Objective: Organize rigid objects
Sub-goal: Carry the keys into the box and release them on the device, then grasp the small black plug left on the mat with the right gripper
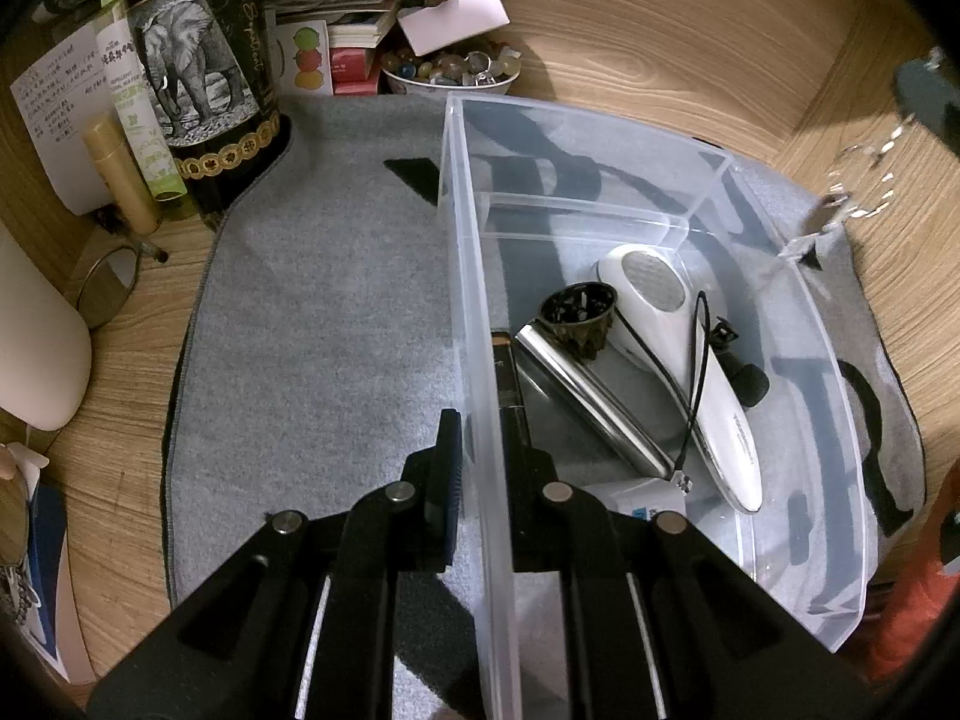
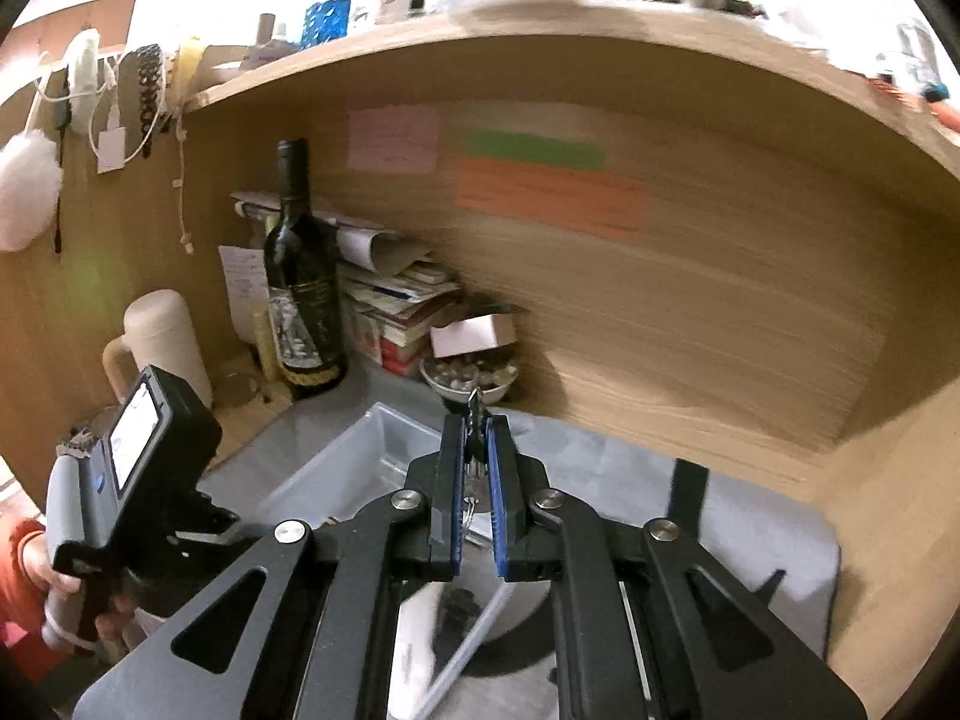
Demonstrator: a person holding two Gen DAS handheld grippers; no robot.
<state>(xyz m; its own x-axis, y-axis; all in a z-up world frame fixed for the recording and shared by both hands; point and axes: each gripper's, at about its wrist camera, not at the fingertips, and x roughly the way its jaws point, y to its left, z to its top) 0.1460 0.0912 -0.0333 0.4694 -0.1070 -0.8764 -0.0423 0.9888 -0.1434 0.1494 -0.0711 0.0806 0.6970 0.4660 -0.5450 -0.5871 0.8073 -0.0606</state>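
A clear plastic bin (image 1: 474, 312) stands on a grey mat (image 1: 324, 324). In it lie a white handheld device (image 1: 678, 354), a steel tube (image 1: 594, 402), a dark ornate cup (image 1: 579, 312), a small black piece (image 1: 747, 381) and a white box (image 1: 651, 498). My left gripper (image 1: 483, 480) is shut on the bin's left wall, one finger outside, one inside. My right gripper (image 2: 477, 450) is shut on a small dark key-like object (image 2: 476, 420) with a metal ring, held above the bin (image 2: 360, 462). The keys and ring also show blurred in the left wrist view (image 1: 852, 198).
A wine bottle (image 1: 204, 78), a spray bottle (image 1: 135, 114), a tan tube (image 1: 120, 174), a stack of books and papers (image 1: 348, 6) and a bowl of beads (image 1: 450, 69) crowd the back left corner. Glasses (image 1: 108, 285) lie left of the mat. Wooden walls enclose the desk.
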